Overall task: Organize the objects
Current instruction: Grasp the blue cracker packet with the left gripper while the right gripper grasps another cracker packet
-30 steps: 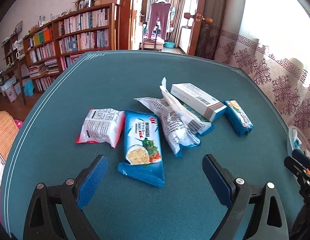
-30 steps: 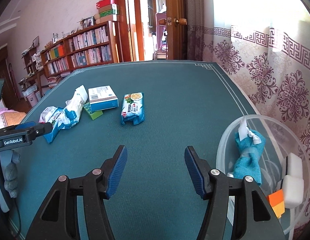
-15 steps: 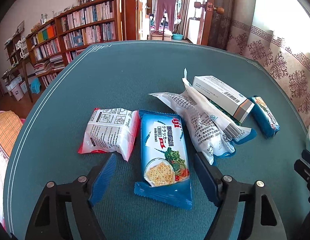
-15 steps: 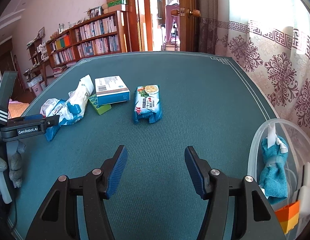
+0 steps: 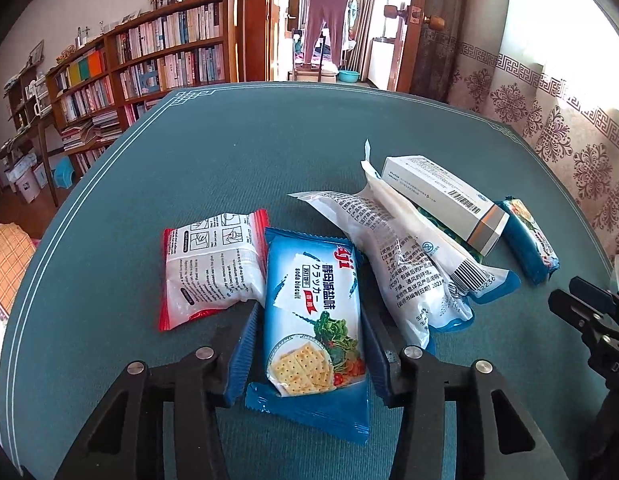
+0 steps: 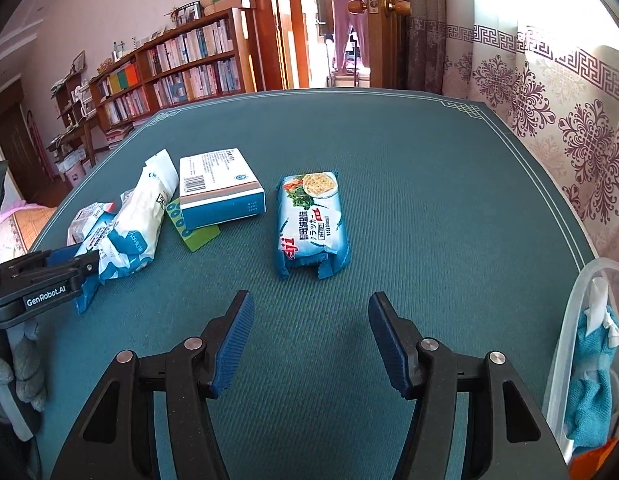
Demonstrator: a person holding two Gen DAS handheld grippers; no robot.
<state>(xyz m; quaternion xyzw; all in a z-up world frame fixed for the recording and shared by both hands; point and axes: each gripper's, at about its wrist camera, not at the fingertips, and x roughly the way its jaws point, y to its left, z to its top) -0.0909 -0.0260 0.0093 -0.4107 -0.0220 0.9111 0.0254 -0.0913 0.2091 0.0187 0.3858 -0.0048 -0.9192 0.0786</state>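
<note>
My left gripper (image 5: 307,350) is closing on the cracker packet (image 5: 315,320) between its jaws — my right gripper (image 6: 311,344) hangs half-open, empty, a second cracker packet (image 6: 311,222) just ahead.

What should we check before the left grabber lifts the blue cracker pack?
1. Cracker pack sits between the left gripper's fingers: ok.
2. Fingers squeezing firmly: cannot tell; they are closing, right against the pack's sides.
3. Red-edged white packet clear of the grip: not ok; it lies against the pack and the near finger.
4. Long white bag clear: cannot tell; it lies right beside the pack's top corner.
5. Right gripper free: ok; open, nothing between its fingers, second cracker pack ahead.
6. Clear tub for dropping things: cannot tell; only its rim shows.
</note>
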